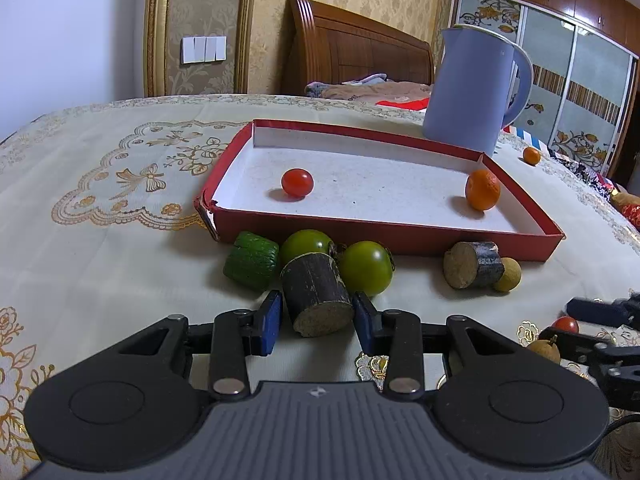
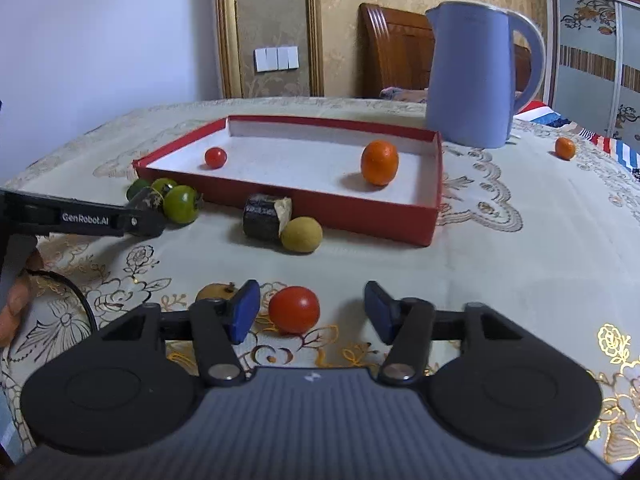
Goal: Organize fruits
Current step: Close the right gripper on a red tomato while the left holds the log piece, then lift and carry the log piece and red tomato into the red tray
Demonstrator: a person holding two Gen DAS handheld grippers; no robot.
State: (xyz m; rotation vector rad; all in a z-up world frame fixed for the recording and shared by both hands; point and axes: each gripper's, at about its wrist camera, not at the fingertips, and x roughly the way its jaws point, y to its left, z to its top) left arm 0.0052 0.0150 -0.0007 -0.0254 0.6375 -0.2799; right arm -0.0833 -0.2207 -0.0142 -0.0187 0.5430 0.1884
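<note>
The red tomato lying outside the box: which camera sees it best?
The right wrist view: the red tomato lies whole between the open fingers. The left wrist view shows only its top, far right.

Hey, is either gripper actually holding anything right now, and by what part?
Left gripper brackets the dark sugarcane piece across its sides; grip unclear. Right gripper is open around the red tomato.

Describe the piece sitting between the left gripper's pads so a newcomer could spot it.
Find the shallow red cardboard tray. Just before its near wall lies a cluster with two round green tomatoes. The target is the dark-barked sugarcane chunk: cylindrical, with a pale cut end.
</note>
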